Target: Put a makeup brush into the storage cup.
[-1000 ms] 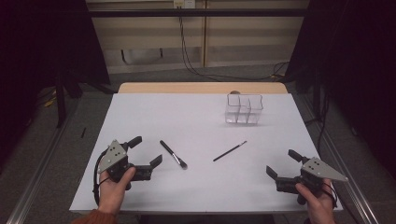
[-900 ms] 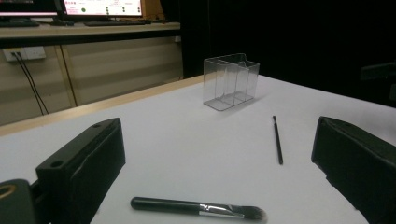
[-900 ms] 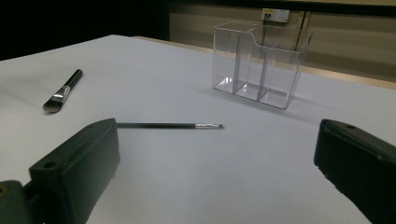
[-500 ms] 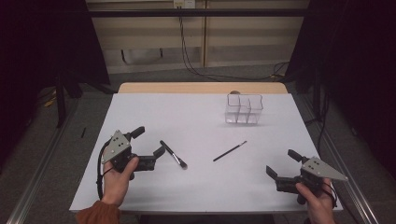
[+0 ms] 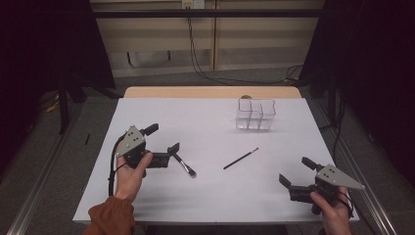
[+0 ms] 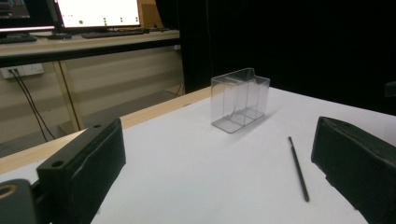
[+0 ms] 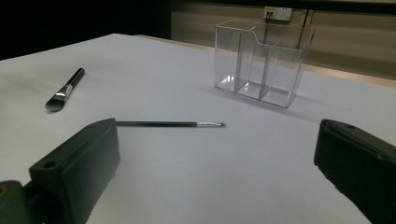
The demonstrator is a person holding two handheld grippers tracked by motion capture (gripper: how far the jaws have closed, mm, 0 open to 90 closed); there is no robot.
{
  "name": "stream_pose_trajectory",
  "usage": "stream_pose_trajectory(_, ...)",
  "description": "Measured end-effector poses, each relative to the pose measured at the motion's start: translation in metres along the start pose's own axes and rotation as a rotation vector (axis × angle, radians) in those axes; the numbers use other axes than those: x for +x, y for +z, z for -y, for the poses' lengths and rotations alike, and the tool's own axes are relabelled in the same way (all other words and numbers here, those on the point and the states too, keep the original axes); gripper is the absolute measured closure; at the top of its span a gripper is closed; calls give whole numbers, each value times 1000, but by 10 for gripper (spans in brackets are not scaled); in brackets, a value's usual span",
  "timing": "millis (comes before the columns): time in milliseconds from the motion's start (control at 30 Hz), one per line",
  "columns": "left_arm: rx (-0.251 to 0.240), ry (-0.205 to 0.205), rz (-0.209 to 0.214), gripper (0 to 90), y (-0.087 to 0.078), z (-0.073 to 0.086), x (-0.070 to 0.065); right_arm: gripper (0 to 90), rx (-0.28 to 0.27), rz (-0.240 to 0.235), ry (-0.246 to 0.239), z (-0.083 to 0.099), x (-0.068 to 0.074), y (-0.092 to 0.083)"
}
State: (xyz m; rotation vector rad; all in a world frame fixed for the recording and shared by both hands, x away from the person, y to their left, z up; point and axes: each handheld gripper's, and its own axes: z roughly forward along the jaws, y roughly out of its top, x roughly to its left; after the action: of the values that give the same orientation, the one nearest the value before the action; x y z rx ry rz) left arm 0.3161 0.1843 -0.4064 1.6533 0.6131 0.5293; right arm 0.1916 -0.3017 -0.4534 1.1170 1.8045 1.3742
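Beside the flat brush, left gripper jaws spread; right gripper likewise

A dim room surrounded the white-covered table, with beige wall panels and dangling cables at top centre.
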Motion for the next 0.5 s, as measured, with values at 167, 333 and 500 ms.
stream_pose_trajectory(167,16,0,-6,22,7,-2,7,0,1,-4,-4,0,1,0)
stream_pose_trajectory(333,17,-3,-2,22,17,-5,12,0,1,-5,-4,0,1,0)
stream_pose_trajectory(500,36,-14,0,22,26,-1,18,0,6,-3,-13,0,1,0)
